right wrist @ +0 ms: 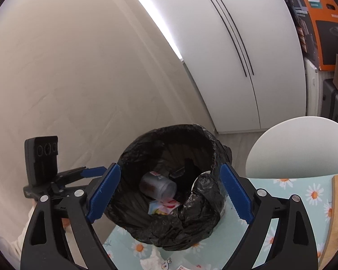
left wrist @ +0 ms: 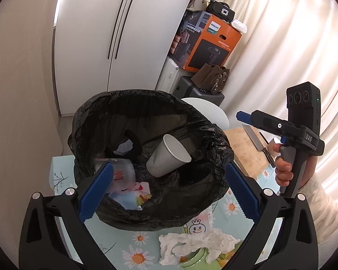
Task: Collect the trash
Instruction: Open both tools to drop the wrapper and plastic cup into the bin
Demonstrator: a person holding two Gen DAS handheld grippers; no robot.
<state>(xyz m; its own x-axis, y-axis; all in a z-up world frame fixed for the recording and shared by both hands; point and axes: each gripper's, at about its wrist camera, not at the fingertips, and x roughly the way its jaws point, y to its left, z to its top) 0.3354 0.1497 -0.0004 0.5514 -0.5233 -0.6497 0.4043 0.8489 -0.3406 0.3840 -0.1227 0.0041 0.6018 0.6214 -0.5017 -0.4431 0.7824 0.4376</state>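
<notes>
On the daisy-print tablecloth (left wrist: pixel 133 247) a bin lined with a black bag (left wrist: pixel 146 135) stands near the table edge. Inside it lie a grey paper cup (left wrist: pixel 166 155) tipped on its side, a clear plastic cup with red print (left wrist: pixel 121 175) and a colourful wrapper (left wrist: pixel 135 195). In the right wrist view the clear cup (right wrist: pixel 157 185) and the wrapper (right wrist: pixel 163 207) rest at the bottom of the bag.

The left gripper (left wrist: pixel 169 191) is poised over the near rim of the bin, jaws spread wide with nothing between the blue pads. The right gripper (right wrist: pixel 169 193) also faces the bin mouth, jaws wide apart and empty. Seen from the left wrist view, the right gripper (left wrist: pixel 243 115) is held by a hand (left wrist: pixel 284 168) to the right of the bin, clear of it.

Just before the bin on the near side, a crumpled white tissue (left wrist: pixel 198 243) lies on the cloth, partly over a pale green item that is not identifiable. A wooden cutting board (left wrist: pixel 245 150) with a knife (left wrist: pixel 256 141) on it sits right of the bin. A white round seat (right wrist: pixel 297 148) stands beyond the table.

Behind are a white cabinet (left wrist: pixel 115 33), stacked boxes including an orange one (left wrist: pixel 211 45), bags on top and a brown bag (left wrist: pixel 211 76) below, and cream curtains (left wrist: pixel 281 45) at the right.
</notes>
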